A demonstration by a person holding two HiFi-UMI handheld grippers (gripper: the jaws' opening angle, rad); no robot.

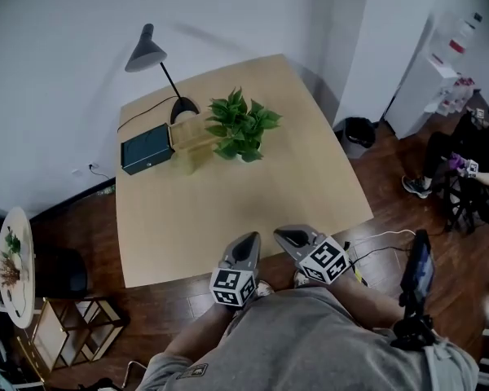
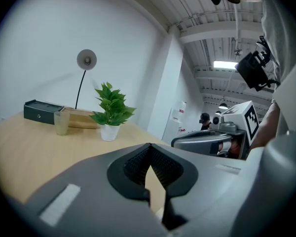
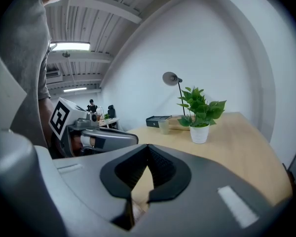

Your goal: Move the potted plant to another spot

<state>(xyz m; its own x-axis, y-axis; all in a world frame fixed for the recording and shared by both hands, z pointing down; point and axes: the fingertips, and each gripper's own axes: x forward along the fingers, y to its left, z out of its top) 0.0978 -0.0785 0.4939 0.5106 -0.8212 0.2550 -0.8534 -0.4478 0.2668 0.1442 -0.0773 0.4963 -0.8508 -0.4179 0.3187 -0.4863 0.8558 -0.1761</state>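
Observation:
The potted plant (image 1: 243,129), green leaves in a small white pot, stands upright on the far half of the light wooden table (image 1: 228,218). The left gripper view shows the potted plant (image 2: 111,113) left of centre, and the right gripper view shows the potted plant (image 3: 200,115) to the right. My left gripper (image 1: 248,239) and right gripper (image 1: 285,235) hover side by side over the table's near edge, well short of the plant. The left gripper (image 2: 150,147) and the right gripper (image 3: 148,148) are both shut, with nothing between the jaws.
Behind the plant stand a desk lamp (image 1: 147,51), a dark box (image 1: 147,149), a translucent cup (image 1: 185,160) and a wooden block (image 1: 191,133). On the floor are a black bin (image 1: 359,133), a white shelf unit (image 1: 440,72), a seated person (image 1: 473,165) and a round side table (image 1: 15,263).

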